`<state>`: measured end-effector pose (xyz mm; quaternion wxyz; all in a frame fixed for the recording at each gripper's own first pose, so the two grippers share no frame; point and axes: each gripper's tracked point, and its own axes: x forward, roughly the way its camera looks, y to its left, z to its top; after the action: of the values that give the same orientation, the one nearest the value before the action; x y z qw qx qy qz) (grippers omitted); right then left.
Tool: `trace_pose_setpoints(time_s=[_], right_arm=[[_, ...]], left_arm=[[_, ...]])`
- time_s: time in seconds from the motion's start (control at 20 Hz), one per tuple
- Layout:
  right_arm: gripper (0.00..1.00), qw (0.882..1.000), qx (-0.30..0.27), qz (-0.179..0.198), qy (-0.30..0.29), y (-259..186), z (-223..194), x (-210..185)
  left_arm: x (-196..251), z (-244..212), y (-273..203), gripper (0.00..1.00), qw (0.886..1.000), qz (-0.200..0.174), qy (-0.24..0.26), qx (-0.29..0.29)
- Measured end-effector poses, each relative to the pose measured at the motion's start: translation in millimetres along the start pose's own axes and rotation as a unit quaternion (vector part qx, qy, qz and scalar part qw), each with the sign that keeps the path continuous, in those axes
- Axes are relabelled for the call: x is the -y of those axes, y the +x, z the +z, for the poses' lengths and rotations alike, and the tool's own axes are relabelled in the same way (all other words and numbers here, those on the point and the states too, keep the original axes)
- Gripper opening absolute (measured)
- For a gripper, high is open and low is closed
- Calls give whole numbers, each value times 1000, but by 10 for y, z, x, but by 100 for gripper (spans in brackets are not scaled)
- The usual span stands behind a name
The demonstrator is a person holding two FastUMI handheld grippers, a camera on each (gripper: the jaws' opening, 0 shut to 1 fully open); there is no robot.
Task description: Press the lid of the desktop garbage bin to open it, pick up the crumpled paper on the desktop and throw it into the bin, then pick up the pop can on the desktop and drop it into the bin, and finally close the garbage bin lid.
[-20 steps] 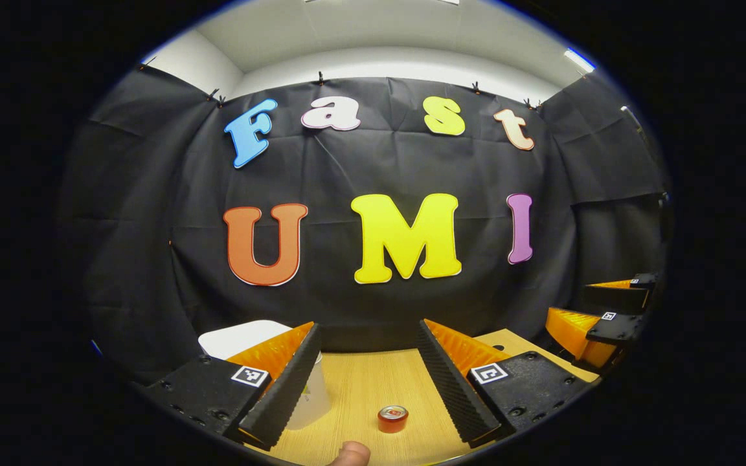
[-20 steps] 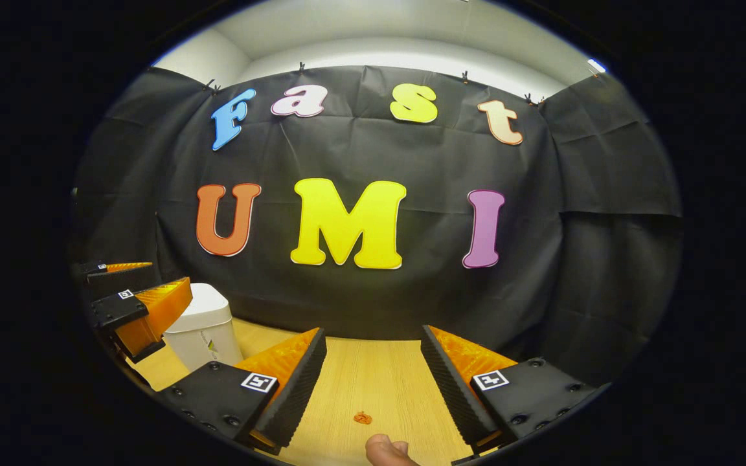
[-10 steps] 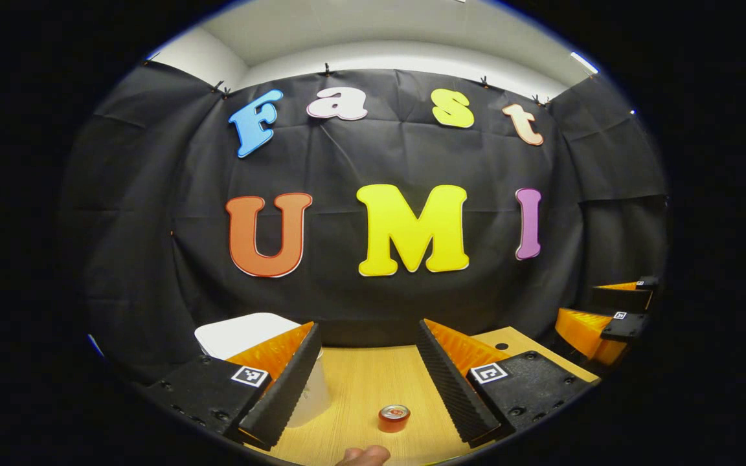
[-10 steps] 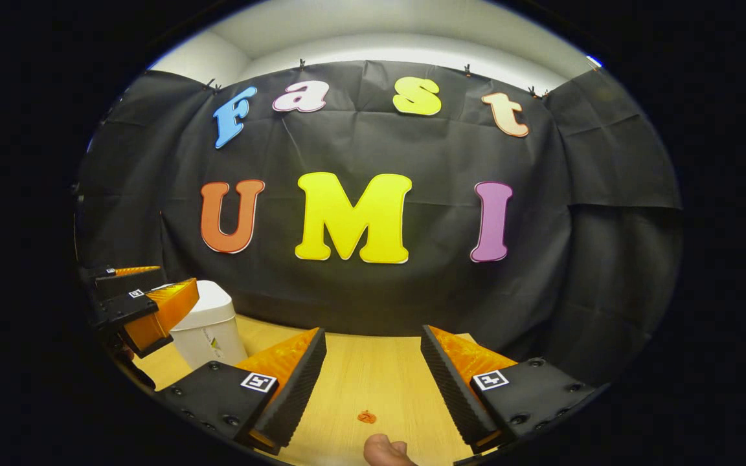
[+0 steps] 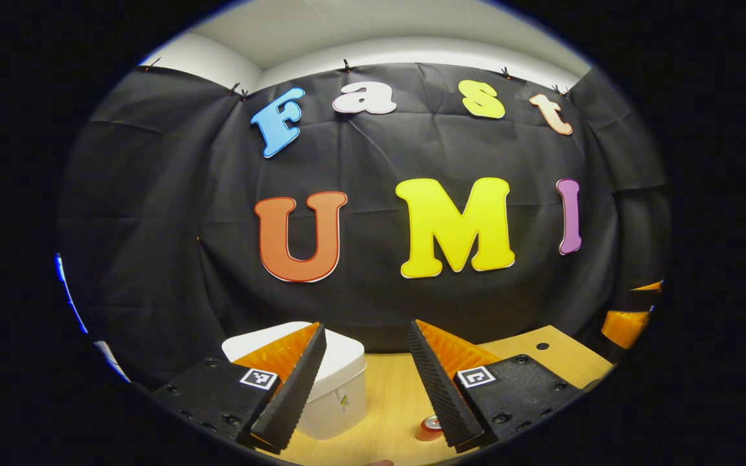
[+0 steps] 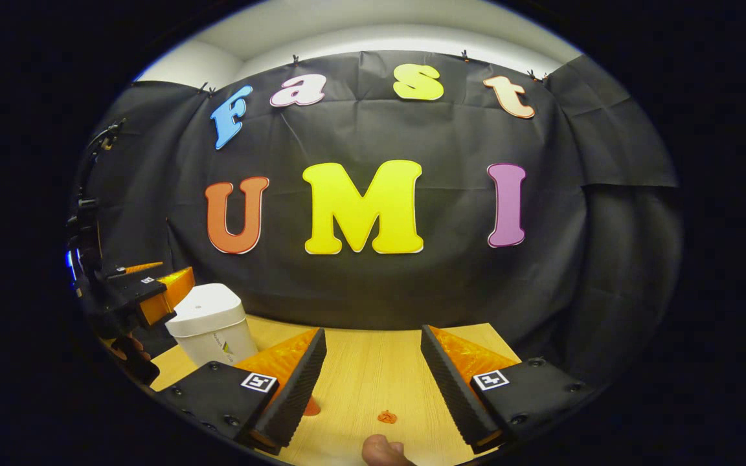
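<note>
- Currently at step one: lid press not yet made. Bin stands on the table with white lid down and shut.
- Left gripper held just before the bin, fingers spread apart and gripping nothing; left finger overlaps the lid's near edge in the left gripper view, contact not certain.
- Right gripper held over bare table, fingers likewise parted and empty.
- Next move, as judged: advance the left gripper over the lid top and press down squarely until the catch releases; keep force vertical to avoid tipping or sliding the light bin.
- Pop can stands on the table near the left gripper's right finger, part-hidden behind it in the left gripper view.
- Crumpled paper, small and orange, lies on the table between the right fingers in the right gripper view.
- Right gripper view additionally gives a side look at the bin with the left gripper just beside its lid, apparently not touching.
- Thumb tip at the lower edge of the right gripper view.
</note>
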<state>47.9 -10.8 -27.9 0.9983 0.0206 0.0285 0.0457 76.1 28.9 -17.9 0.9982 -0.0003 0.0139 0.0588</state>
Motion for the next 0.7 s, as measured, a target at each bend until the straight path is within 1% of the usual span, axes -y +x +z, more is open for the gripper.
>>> trace_pose_setpoints(time_s=[0.15,0.25,0.3,0.35,0.4,0.45,0.5,0.55,0.6,0.65,0.7], right_arm=[[94,1000,-8,4,0,79,-73,-67],[94,1000,-12,8,3,122,-93,-104],[94,1000,-10,9,5,143,-84,-98],[94,1000,-10,6,7,166,-96,-88],[94,1000,-13,0,7,190,-111,-55],[94,1000,-15,-2,9,214,-120,-54],[94,1000,-17,-5,9,237,-124,-48],[94,1000,-17,-11,7,257,-122,-20],[94,1000,-18,-13,8,276,-136,-2],[94,1000,-20,-17,8,294,-159,13],[94,1000,-22,-19,10,309,-169,21]], left_arm=[[-161,-92,205,82,1000,10,8,-10],[-289,-164,340,76,1000,23,8,-19],[-337,-227,400,69,999,28,3,-27],[-390,-312,453,66,998,38,4,-43],[-464,-379,501,59,997,51,8,-53],[-523,-428,549,55,996,62,9,-59],[-569,-459,591,43,996,70,7,-63],[-629,-504,617,39,994,85,12,-68],[-697,-552,657,30,992,103,16,-74],[-724,-604,690,26,990,109,20,-83],[-698,-652,734,20,990,105,19,-90]])
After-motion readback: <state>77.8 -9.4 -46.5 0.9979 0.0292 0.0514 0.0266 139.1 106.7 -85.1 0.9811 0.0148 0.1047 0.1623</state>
